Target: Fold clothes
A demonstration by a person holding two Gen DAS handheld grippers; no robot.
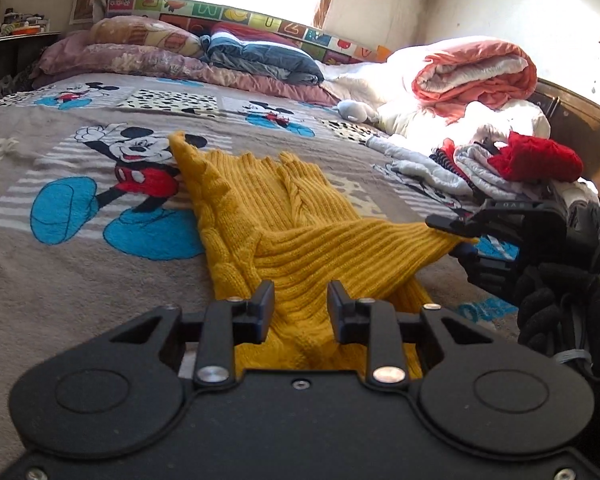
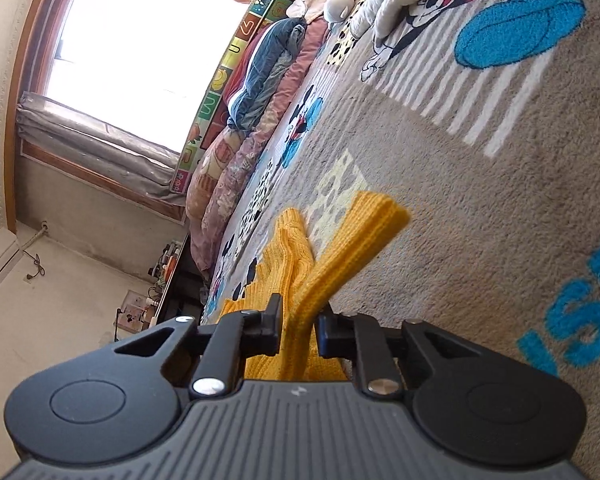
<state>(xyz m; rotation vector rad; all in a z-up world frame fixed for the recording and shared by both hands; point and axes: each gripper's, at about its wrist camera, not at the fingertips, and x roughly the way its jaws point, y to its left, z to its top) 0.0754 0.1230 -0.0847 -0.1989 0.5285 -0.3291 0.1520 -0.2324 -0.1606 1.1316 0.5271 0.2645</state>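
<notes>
We worked on a grey plush bedspread printed with cartoon mice (image 1: 72,264), which lay open and bare left of the garment. A heap of folded quilts and loose clothes (image 1: 476,92) crowded its right edge; pillows (image 1: 140,46) lined the far edge under the window. The mustard-yellow cable-knit sweater (image 1: 260,208) lay mid-bed, hem nearest us. Our left gripper (image 1: 300,306) clamped the bunched hem between its fingers. Our right gripper (image 2: 299,322), turned on its side, was closed on the sleeve cuff (image 2: 364,232), lifting it clear of the bedspread.
</notes>
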